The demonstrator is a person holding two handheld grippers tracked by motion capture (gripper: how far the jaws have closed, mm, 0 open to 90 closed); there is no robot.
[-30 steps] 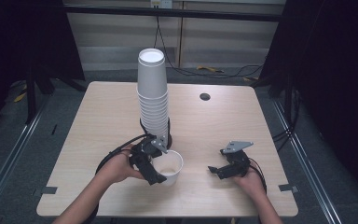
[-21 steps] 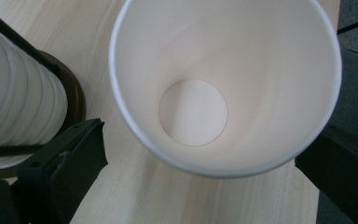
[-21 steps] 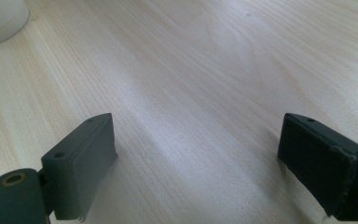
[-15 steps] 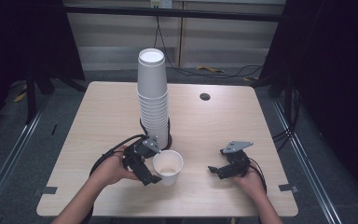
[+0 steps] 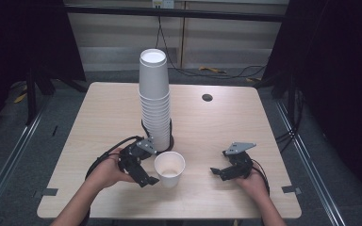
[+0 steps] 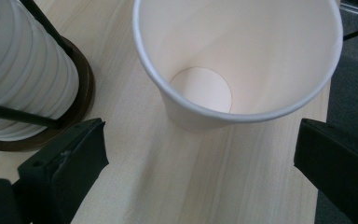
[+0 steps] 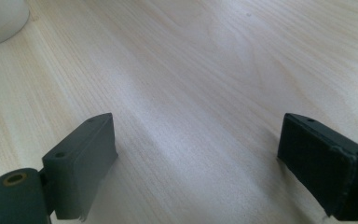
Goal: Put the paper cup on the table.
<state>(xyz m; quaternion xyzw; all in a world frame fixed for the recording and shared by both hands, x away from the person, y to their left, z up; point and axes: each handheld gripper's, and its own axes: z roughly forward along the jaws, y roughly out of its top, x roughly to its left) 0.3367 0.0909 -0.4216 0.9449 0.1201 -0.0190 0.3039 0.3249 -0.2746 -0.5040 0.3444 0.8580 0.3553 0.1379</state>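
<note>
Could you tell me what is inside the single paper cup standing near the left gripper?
Nothing: the single paper cup is empty, and its round bare bottom is visible in the left gripper view. The table directly beneath the cup is covered by the cup itself.

A light wooden table [image 5: 99, 122] is bearing a small round dark hole [image 5: 207, 97] near its far edge.

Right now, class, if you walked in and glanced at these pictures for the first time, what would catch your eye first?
The tall stack of white paper cups would, rising upside down from a dark ringed holder at the middle of the wooden table. Next comes the single paper cup standing upright and empty just in front of it. The left gripper sits beside that cup with fingers spread, not touching it, while the right gripper rests open farther right.
</note>
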